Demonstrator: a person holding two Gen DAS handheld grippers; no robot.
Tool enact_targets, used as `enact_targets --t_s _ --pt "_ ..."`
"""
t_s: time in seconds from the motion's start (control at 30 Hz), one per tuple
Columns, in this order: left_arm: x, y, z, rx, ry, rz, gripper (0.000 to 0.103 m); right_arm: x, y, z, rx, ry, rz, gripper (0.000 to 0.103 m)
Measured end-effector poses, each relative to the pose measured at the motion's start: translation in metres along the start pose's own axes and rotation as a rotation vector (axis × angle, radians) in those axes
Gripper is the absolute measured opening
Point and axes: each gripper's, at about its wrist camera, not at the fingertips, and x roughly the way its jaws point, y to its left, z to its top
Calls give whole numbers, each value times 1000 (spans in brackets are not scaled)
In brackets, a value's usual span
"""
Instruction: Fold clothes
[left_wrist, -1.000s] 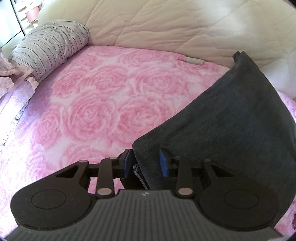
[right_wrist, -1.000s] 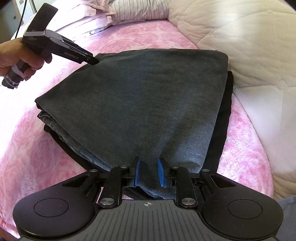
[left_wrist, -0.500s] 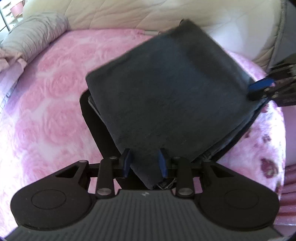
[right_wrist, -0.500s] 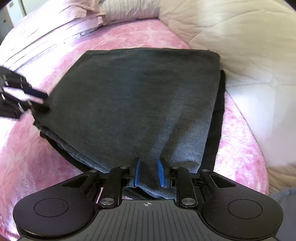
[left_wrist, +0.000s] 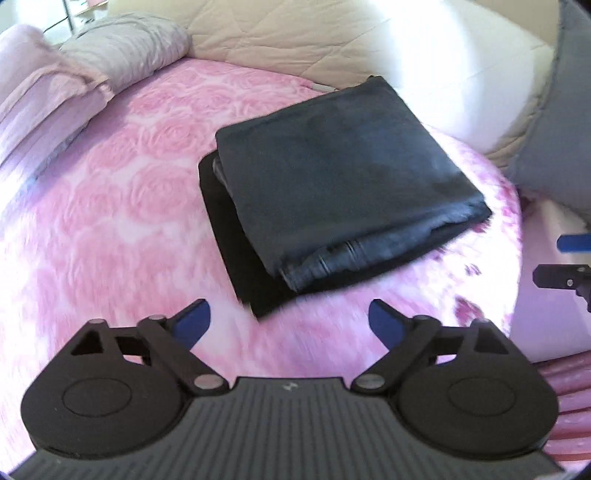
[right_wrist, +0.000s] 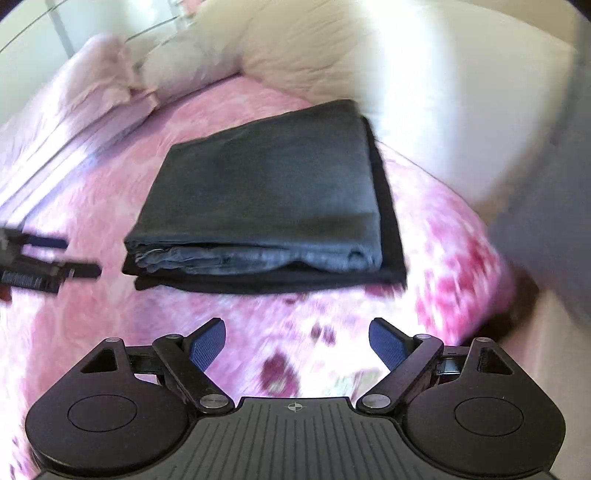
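The folded dark grey garment (right_wrist: 266, 184) lies as a squared stack on top of a flatter black garment (right_wrist: 391, 236), both resting on the pink rose-patterned blanket (left_wrist: 122, 192) near the cream quilt (left_wrist: 295, 40) at the far side of the bed. The left gripper (left_wrist: 288, 321) hangs short of the stack's near corner with its jaws opening and nothing between the blue pads; the right gripper (right_wrist: 297, 341) is likewise clear of the cloth, jaws opening, only blanket showing in the gap. The fold looks finished or close to it. The risks from here are small but real. The layered edge of the grey garment facing the right wrist camera is loose and slightly bulged, so a pad that brushes it on the way past could drag the top layer and spoil the square. The black piece juts out beyond the grey one on two sides; catching that margin would shift the whole stack. The soft, plush blanket gives little support, so pressing down to flatten could tilt the pile toward the quilt.
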Motion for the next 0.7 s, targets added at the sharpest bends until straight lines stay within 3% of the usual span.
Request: enact_targets --t_s 0.17,0.4,0.7 --pt "-61 4 -38 -110 -39 -58 92 -66 40 -38 69 -81 -65 88" --pt "-166 0 -58 -98 -168 -90 100 -159 112 -82 129 -175 -138 88" --pt "-235 -11 -83 -105 -217 -106 100 -220 152 -89 120 -203 -175 88"
